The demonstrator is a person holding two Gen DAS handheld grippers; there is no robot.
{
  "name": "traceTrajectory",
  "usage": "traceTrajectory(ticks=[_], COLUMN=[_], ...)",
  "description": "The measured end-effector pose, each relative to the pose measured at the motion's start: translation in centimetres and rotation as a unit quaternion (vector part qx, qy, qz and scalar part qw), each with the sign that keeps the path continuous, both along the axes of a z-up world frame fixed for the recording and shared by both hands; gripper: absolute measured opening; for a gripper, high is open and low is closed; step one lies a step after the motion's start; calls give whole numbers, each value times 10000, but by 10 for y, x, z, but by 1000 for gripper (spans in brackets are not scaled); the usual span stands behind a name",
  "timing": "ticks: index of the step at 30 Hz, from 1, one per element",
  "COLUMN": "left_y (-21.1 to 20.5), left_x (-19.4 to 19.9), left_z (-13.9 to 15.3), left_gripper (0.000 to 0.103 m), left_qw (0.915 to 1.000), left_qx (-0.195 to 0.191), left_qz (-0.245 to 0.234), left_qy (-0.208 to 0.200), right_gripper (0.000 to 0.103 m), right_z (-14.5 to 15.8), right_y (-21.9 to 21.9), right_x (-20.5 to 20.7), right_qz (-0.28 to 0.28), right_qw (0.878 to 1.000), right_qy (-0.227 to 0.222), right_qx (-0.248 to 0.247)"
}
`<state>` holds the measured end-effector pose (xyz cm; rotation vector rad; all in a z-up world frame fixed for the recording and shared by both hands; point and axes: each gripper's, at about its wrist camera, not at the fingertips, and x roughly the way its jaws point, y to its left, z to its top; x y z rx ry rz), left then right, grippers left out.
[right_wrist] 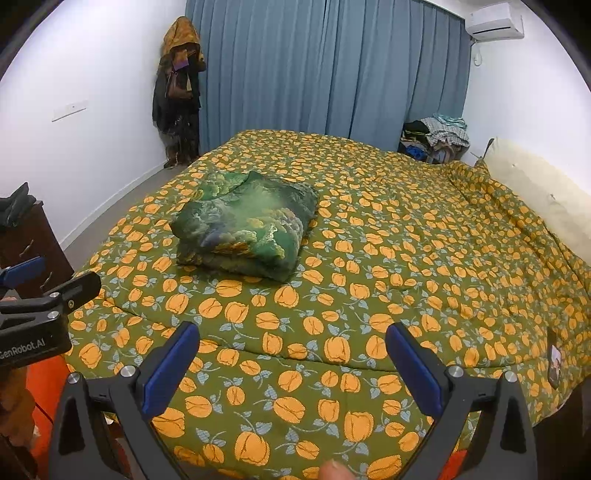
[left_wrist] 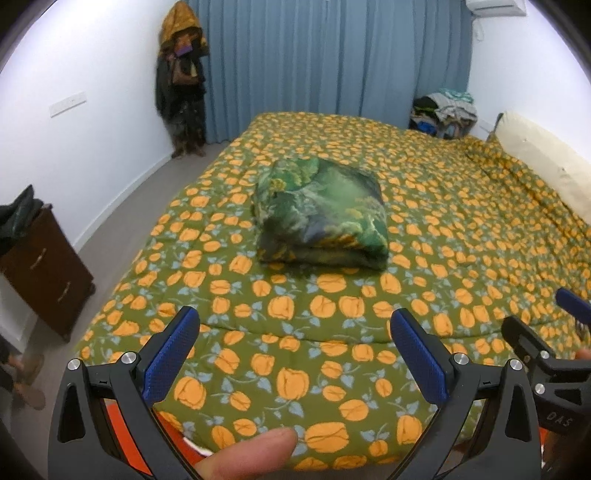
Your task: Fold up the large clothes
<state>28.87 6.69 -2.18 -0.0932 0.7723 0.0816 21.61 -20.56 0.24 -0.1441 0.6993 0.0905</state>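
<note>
One folded garment [left_wrist: 320,211], green with a mottled leafy print, sits as a thick squarish bundle on the bed [left_wrist: 424,229], lying on the quilt toward its left half, and nothing is touching it. The quilt is olive with orange flowers, spread flat across the whole mattress. Both grippers hang back over the near edge of the bed, well apart from the bundle. The left gripper [left_wrist: 295,334] shows its two blue-padded fingers [left_wrist: 173,354] spread wide with only quilt between them, and a fingertip of the person [left_wrist: 255,454] pokes in at the bottom of that view. The right gripper [right_wrist: 291,343] is the same story: two blue fingers [right_wrist: 415,369] held wide apart, nothing clamped. Each one shows up at the edge of the other's camera, so they sit side by side. Further out, one cream headboard [right_wrist: 535,192] runs along the right side of the bed. Blue curtains [right_wrist: 332,66] cover the far wall, and one heap of clothes [right_wrist: 436,138] is piled at the far right corner by the bed. In the far left corner, dark coats with an orange-brown hooded piece on top hang on the wall [left_wrist: 183,81]. One dark wooden cabinet [left_wrist: 44,266] stands at the left wall, and one air conditioner [right_wrist: 495,20] is mounted up high on the right.
</note>
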Motion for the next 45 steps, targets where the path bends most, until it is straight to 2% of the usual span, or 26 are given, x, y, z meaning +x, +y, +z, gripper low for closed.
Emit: traceTrajectory(ticks=[2, 9, 14, 45], left_y=[0, -11, -16, -15], left_x=[1, 5, 3, 0], left_z=[0, -8, -6, 6], left_gripper=[102, 102, 103, 102], left_qw=[9999, 9993, 9989, 9992], left_qx=[80, 285, 416, 376], left_qz=[138, -33, -120, -145], left_qy=[61, 225, 186, 48], right_gripper=[102, 102, 102, 102], right_z=[1, -2, -3, 1], right_y=[-1, -2, -3, 5], right_x=[0, 2, 2, 1], right_qz=[-53, -70, -91, -44], right_qw=[10000, 9999, 9998, 9996], right_qy=[-9, 138, 200, 261], right_qx=[-36, -6, 16, 22])
